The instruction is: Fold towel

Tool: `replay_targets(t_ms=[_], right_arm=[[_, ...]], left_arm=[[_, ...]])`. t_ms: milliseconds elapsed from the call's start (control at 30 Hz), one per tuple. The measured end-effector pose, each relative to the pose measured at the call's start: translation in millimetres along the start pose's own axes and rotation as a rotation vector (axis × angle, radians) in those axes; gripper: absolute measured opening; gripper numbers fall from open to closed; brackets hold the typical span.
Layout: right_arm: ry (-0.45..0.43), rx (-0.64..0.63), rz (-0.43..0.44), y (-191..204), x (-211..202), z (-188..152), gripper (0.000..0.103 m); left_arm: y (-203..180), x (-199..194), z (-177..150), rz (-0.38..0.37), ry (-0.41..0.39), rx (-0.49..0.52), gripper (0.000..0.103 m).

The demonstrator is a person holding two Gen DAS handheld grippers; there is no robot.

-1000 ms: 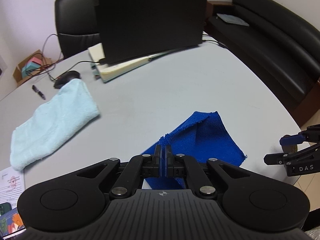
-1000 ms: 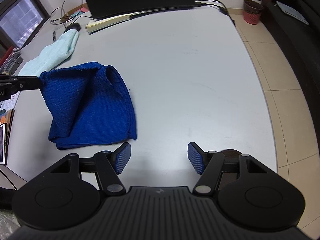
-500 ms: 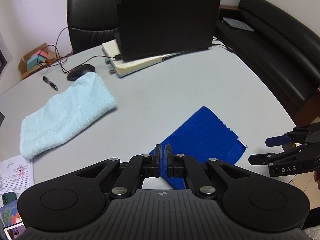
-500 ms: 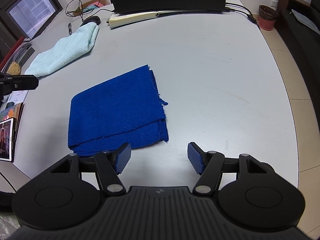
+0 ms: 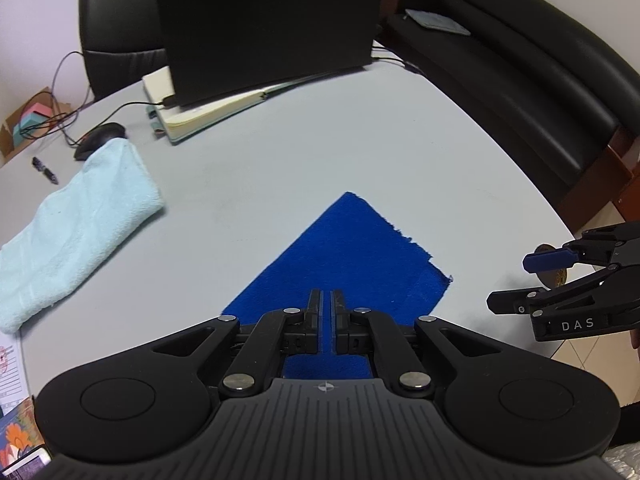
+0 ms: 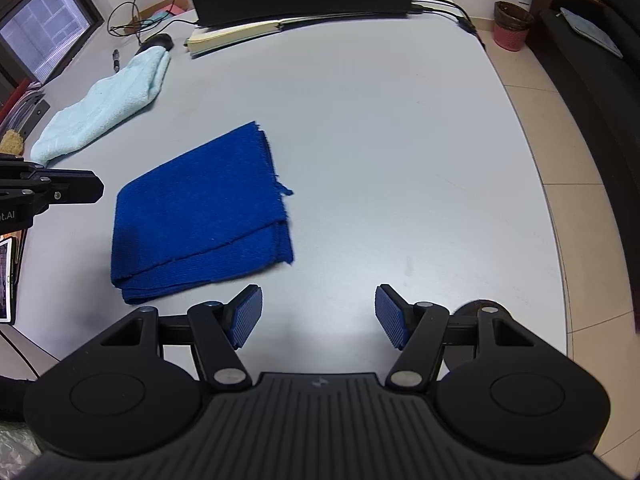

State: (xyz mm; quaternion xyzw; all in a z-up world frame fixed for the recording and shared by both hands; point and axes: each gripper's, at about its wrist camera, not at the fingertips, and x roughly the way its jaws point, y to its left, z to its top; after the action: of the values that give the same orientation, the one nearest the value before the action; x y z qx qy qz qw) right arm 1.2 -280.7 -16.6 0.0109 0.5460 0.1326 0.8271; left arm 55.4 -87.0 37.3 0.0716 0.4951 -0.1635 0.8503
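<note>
blue towel (image 6: 200, 208) now flat, folded | left gripper (image 5: 325, 300) nearly closed, released | right gripper (image 6: 318, 312) spread

We see the folded deep-blue towel (image 6: 200, 208) as a ribbed, matt knit cloth with a frayed edge, lying on the smooth, pale grey table top (image 6: 380, 140) that carries a faint sheen, while the pale aqua towel (image 5: 76, 232) beside it looks like soft, nubbly terry. Our left gripper (image 5: 325, 312) and right gripper (image 6: 319, 314) are matt black plastic with shiny metal pivot pins, and the right one's blue pads (image 6: 246, 314) show a finely ridged, rubbery face. Farther off we note the glossy black leather-look sofa (image 5: 540, 72) and chair (image 5: 120, 32), the matt black laptop lid (image 5: 272, 24) and the cream paper edges of the open notebook (image 5: 208, 114).
</note>
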Motion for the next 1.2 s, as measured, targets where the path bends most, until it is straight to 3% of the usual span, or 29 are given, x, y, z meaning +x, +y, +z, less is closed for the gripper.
replay_targets(t_ms=[233,400,500,1200], right_arm=[[-0.008,0.045,-0.039,-23.7,-7.0,-6.8,0.064],[-0.014,0.075,-0.068,-40.5,-12.6,-13.7,0.064],[-0.014,0.097,-0.086,-48.9,-15.5,-18.6,0.064],[-0.007,0.224,-0.160,-86.0,-29.1,-49.3,0.064]], left_arm=[[-18.5,19.8,8.3,-0.030,0.020,0.046,0.005],[-31.7,37.4,12.8,-0.043,0.043,0.080,0.027],[-40.7,47.6,14.3,-0.054,0.056,0.109,0.033],[-72.8,102.1,20.3,-0.064,0.108,0.245,0.034]])
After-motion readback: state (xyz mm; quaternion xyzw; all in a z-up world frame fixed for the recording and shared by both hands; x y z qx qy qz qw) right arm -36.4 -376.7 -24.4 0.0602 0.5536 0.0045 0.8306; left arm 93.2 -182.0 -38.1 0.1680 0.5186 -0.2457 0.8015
